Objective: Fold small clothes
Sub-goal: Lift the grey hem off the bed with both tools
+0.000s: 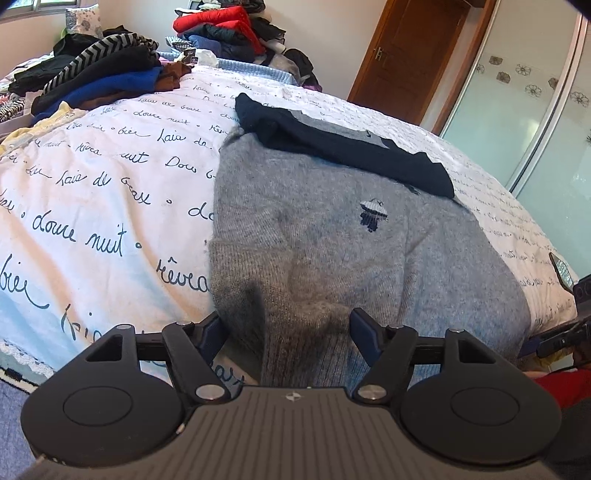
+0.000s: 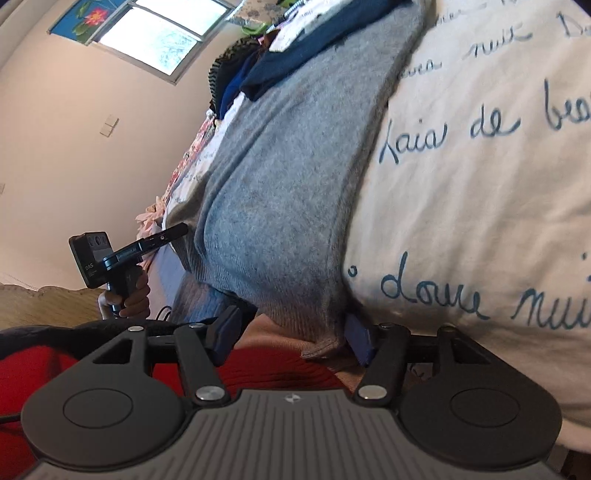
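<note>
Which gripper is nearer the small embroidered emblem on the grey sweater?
Left, probably. The left gripper straddles the grey sweater hem below the emblem; the right gripper sits at the far corner.

We count one grey sweater (image 1: 332, 240) spread on the bed, with one navy garment (image 1: 343, 147) lying across its top. There's one white bedspread (image 1: 92, 177) covered in script, and two heaps of clothes behind it: one striped-and-blue pile (image 1: 99, 74) and one red-topped pile (image 1: 225, 29). Two grippers too, the left gripper (image 1: 286, 328) and the right gripper (image 2: 291, 332). One wooden door (image 1: 406, 55), one window (image 2: 159, 37).
</note>
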`<control>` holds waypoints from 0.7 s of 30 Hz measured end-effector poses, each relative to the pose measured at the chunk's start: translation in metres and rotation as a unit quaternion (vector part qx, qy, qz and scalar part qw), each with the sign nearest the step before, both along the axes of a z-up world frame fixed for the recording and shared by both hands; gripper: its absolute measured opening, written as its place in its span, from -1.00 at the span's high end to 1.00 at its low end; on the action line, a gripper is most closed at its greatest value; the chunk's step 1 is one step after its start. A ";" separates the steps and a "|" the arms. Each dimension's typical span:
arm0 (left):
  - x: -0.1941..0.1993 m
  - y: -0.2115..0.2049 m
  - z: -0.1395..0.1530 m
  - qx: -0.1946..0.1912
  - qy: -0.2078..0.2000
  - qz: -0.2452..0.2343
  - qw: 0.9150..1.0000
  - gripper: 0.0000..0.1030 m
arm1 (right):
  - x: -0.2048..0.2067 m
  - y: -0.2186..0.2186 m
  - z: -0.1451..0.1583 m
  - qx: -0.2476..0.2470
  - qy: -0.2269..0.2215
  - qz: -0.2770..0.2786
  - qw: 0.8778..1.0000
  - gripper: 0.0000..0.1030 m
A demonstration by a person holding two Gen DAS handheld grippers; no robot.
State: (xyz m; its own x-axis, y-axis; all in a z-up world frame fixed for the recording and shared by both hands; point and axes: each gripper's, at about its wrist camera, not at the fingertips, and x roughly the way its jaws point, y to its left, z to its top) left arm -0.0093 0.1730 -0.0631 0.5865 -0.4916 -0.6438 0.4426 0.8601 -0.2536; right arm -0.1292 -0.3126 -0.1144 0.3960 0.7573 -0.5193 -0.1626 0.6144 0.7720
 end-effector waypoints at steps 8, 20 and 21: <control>0.006 0.005 0.005 -0.010 -0.007 0.011 1.000 -0.05 | -0.005 -0.007 -0.001 0.019 -0.012 -0.007 1.000 -0.19; 0.000 -0.003 0.000 0.041 0.013 -0.013 0.999 0.74 | 0.020 0.042 -0.007 -0.065 -0.001 0.075 0.995 0.88; -0.001 -0.003 0.002 0.042 0.011 -0.013 0.999 0.75 | 0.018 0.044 -0.003 -0.073 -0.009 0.078 0.994 0.88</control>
